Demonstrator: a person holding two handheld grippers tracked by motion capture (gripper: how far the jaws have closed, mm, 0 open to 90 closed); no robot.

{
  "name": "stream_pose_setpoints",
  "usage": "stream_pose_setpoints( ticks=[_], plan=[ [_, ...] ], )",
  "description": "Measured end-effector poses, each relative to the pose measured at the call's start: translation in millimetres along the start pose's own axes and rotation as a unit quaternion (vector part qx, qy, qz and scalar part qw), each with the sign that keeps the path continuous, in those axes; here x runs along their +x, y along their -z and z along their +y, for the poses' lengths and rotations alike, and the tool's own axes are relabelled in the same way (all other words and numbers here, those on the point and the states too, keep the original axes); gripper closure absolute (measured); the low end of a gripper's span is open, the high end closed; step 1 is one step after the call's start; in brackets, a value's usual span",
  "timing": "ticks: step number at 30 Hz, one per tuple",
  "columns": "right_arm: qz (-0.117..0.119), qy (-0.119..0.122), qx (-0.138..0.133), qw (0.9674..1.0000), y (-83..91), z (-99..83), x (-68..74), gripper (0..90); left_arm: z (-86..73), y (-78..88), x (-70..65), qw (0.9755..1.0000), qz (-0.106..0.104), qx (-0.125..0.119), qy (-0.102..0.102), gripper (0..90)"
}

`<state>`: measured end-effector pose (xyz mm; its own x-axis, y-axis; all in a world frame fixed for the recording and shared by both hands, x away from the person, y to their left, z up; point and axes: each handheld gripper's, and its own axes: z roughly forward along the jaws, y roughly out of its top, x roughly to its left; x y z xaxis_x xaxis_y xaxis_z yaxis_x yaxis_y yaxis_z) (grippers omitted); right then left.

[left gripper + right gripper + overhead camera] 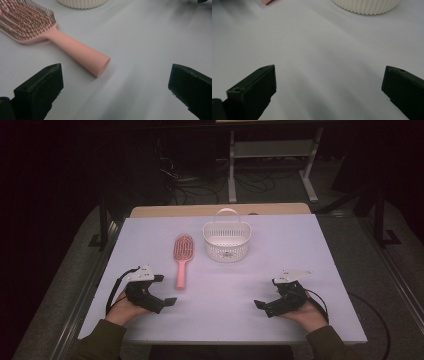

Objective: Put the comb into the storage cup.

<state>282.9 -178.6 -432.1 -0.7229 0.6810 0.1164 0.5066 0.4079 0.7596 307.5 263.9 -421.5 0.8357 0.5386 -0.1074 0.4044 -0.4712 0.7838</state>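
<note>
A pink hairbrush [182,260] lay bristles-up on the white table [300,255], just left of a white basket [226,241], its handle pointing toward the left gripper [167,290], apparently for easy pickup, while that and the right gripper [265,295] rested wide open, empty.

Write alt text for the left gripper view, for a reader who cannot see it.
A pink hairbrush lies on a white table, its handle end pointing toward the camera between the left gripper's two black jaws, which stand wide apart and touch nothing. The ribbed base of a white basket shows at the top edge.
</note>
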Motion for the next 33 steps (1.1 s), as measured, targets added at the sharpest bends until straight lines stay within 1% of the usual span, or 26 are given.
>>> stream_pose_setpoints(
  ticks=[6, 9, 13, 17, 20, 25, 33],
  plan=[
    [0.001, -0.003, -0.004, 1.0000, 1.5, 0.2, 0.1, 0.0, 1.3, 0.1, 0.2, 1.0000, -0.002, -0.002, 0.003, 0.0],
    [0.004, -0.004, -0.006, 1.0000, 2.3, -0.1, -0.4, 0.0, 3.1, 0.6, 1.0, 1.0000, 0.000, -0.004, 0.007, 0.0],
    [0.006, -0.007, -0.007, 0.9999, 3.5, 0.0, -0.7, 0.0, 4.4, 0.7, 1.8, 1.0000, 0.003, -0.006, 0.007, 0.0],
    [0.006, -0.008, -0.012, 0.9999, 4.3, 1.9, -0.6, 0.0, 4.1, 0.6, 2.5, 0.9999, 0.001, -0.006, 0.008, 0.0],
    [0.005, -0.007, -0.011, 0.9999, 4.0, 2.5, 0.0, 0.0, 4.9, 0.0, 4.0, 0.9998, -0.002, -0.010, 0.014, 0.0],
    [0.006, -0.009, -0.013, 0.9999, 5.1, 3.2, 0.3, 0.0, 8.2, -1.5, 5.6, 0.9998, 0.000, -0.011, 0.014, 0.0],
    [0.008, -0.005, -0.013, 0.9999, 5.3, 3.1, 0.6, 0.0, 11.9, -3.3, 5.0, 0.9998, -0.001, -0.015, 0.012, 0.0]
  ],
)
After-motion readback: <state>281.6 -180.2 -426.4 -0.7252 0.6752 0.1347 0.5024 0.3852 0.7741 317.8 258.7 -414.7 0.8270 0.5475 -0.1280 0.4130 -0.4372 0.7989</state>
